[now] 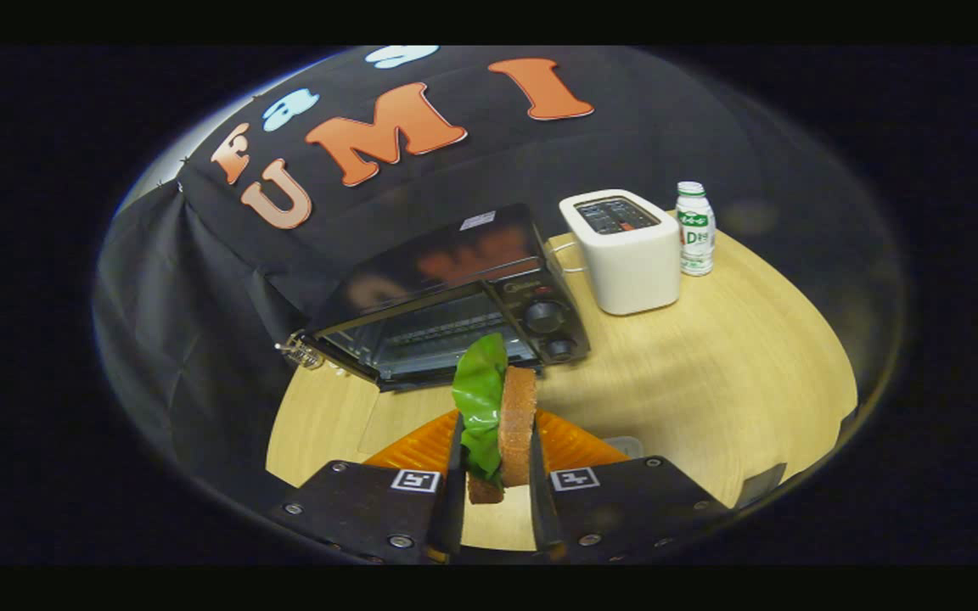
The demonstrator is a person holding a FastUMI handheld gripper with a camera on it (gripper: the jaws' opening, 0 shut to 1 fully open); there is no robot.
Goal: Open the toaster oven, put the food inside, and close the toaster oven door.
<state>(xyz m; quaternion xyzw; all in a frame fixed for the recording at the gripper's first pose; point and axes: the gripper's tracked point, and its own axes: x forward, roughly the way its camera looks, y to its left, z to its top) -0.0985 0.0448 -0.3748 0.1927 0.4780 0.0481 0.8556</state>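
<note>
I am holding the sandwich clamped upright between both fingers of the gripper, lifted above the bench. The toaster oven ahead appears open; loading and closing remain.

Glossy black toaster oven (glass door); smooth wood table.

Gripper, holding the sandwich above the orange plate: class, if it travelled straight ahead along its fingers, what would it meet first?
Probably the toaster oven: it lies directly beyond the gripper and its clamped sandwich, though depth is uncertain.
</note>
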